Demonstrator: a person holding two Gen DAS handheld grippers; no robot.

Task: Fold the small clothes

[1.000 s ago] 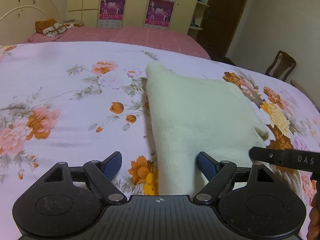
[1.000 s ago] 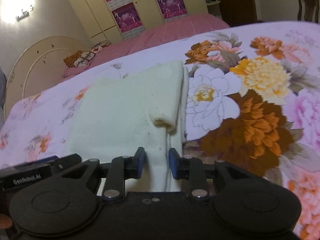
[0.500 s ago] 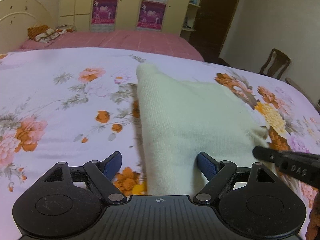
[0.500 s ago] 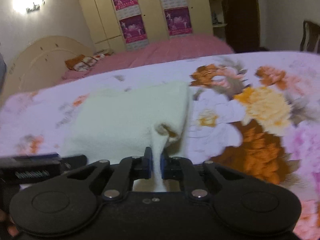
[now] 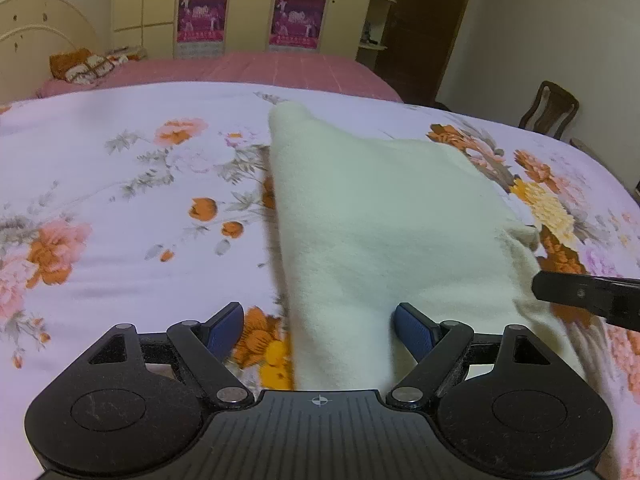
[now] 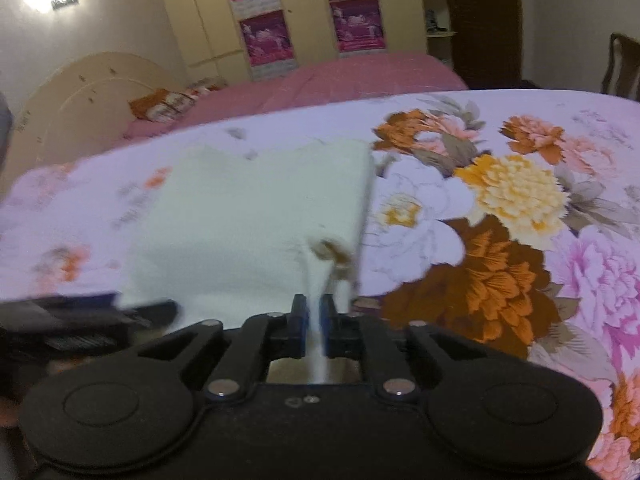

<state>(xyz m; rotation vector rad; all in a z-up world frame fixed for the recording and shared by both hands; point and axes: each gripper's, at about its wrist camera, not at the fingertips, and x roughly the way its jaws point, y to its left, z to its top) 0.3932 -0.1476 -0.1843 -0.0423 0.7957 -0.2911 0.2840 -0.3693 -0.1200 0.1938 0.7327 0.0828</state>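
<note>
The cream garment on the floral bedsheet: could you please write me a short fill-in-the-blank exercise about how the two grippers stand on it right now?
1. The right gripper is ____ on the near edge of the cream garment.
2. The left gripper is ____, with cloth lying between its fingers.
3. The garment lies on a bedsheet printed with ____.
4. Behind the bed, two ____ posters hang on the wardrobe.

Missing words: shut; open; flowers; pink

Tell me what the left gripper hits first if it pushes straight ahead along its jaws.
Probably the cream garment: its near edge already lies between the open jaws of the left gripper, over the floral bedsheet. Height above the cloth is unclear.
</note>
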